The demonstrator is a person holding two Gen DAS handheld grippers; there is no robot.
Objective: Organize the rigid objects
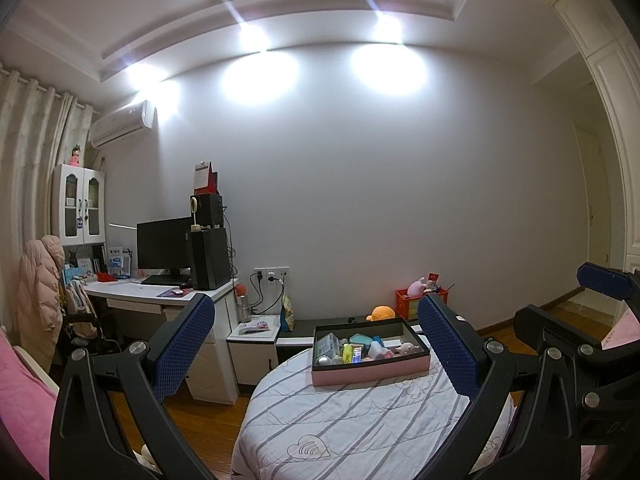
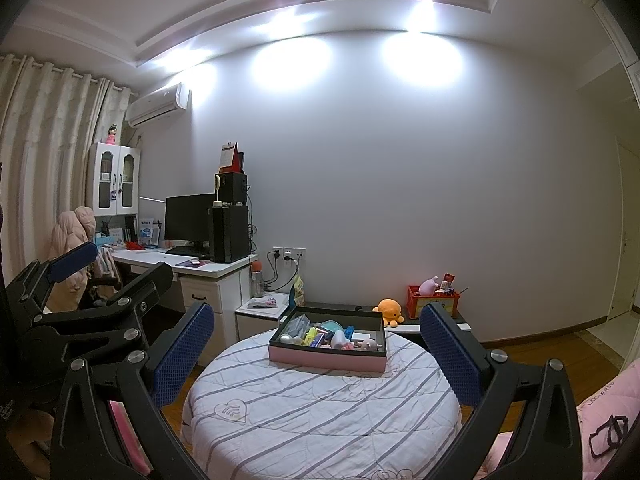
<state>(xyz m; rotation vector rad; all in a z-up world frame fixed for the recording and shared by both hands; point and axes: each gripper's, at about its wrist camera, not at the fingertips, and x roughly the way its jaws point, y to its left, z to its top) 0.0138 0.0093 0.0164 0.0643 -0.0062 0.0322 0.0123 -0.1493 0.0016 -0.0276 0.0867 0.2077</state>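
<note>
Left wrist: tray (image 1: 370, 374) at bedspread's (image 1: 352, 428) far edge corrals small items (image 1: 356, 350); left gripper (image 1: 316, 344) and right gripper (image 2: 316, 354) wide apart, empty

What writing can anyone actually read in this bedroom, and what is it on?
"LOCERB...", cut off at the frame edge and uncertain: on the pink quilt.
Badge on the air conditioner: too small to read.
Labels inside the pink box: blurred, unreadable.
</note>
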